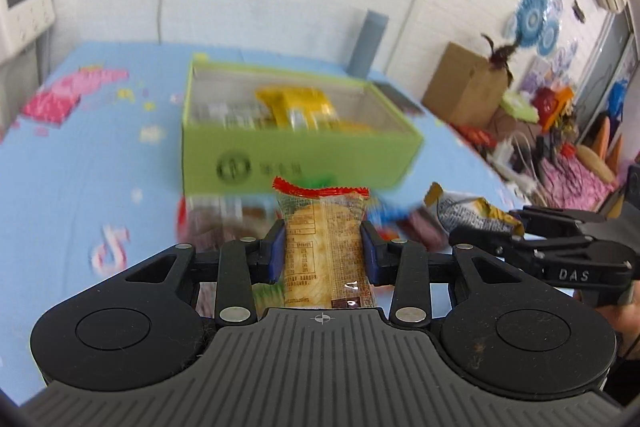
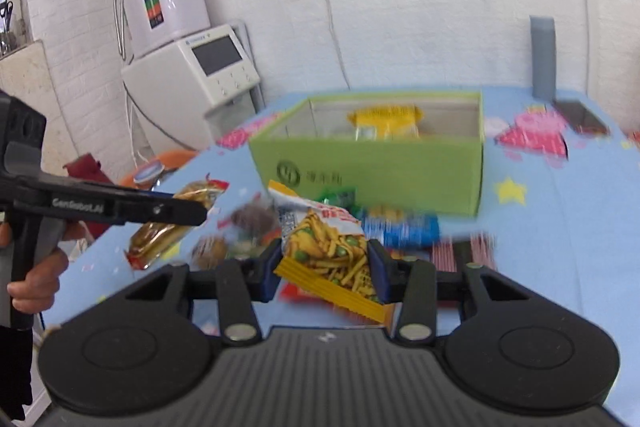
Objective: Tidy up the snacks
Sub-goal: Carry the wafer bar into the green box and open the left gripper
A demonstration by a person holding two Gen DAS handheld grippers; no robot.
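Observation:
My left gripper (image 1: 324,249) is shut on a clear-wrapped biscuit packet (image 1: 324,239) with a red top seam, held above the table short of the green box (image 1: 296,157). It also shows in the right wrist view (image 2: 180,213), holding that packet (image 2: 168,231). My right gripper (image 2: 326,259) is shut on a yellow-edged snack bag (image 2: 328,251) of sticks and peas; this bag also shows in the left wrist view (image 1: 468,213). The green box (image 2: 380,167) holds a yellow packet (image 2: 386,121). Several loose snacks (image 2: 400,229) lie in front of it.
The blue cartoon-print tablecloth (image 1: 88,163) covers the table. A grey upright cylinder (image 2: 543,57) and a dark phone (image 2: 580,117) stand behind the box. A white appliance (image 2: 192,75) stands left of the table. A cardboard box (image 1: 464,83) and clutter lie beyond the right edge.

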